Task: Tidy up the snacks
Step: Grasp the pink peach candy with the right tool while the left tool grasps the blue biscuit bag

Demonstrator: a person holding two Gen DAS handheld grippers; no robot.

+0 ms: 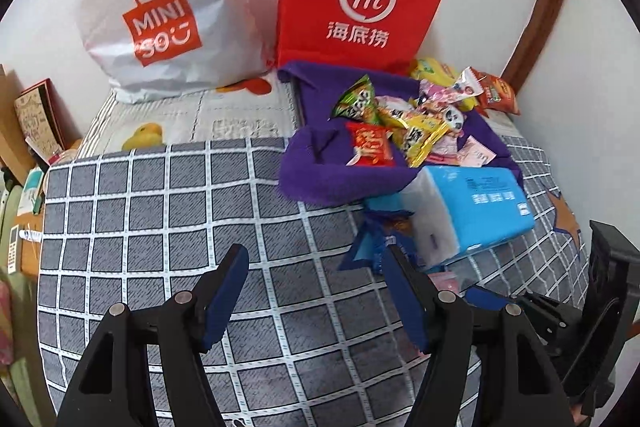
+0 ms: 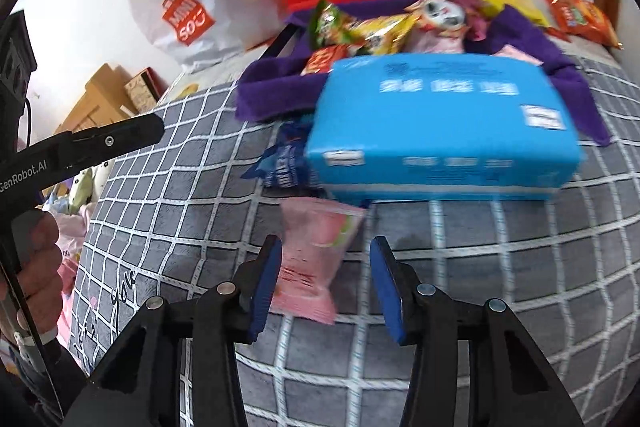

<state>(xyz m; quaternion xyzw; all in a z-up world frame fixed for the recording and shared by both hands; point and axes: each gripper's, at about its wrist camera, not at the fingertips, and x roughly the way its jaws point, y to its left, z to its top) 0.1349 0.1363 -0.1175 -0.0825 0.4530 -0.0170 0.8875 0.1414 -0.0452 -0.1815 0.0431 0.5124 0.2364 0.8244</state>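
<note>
Right fingers apart around pink snack packet; left fingers apart, empty

The left black two-finger gripper with blue pads points steeply downward, its jaws parted with nothing between them. The right black two-finger gripper with blue pads tilts down likewise — jaws apart, narrower. A bare hand grips the left tool's handle at the right view's left edge.

The blue tissue pack is motion-blurred, its print unreadable — it half hides a dark blue packet behind it.
</note>
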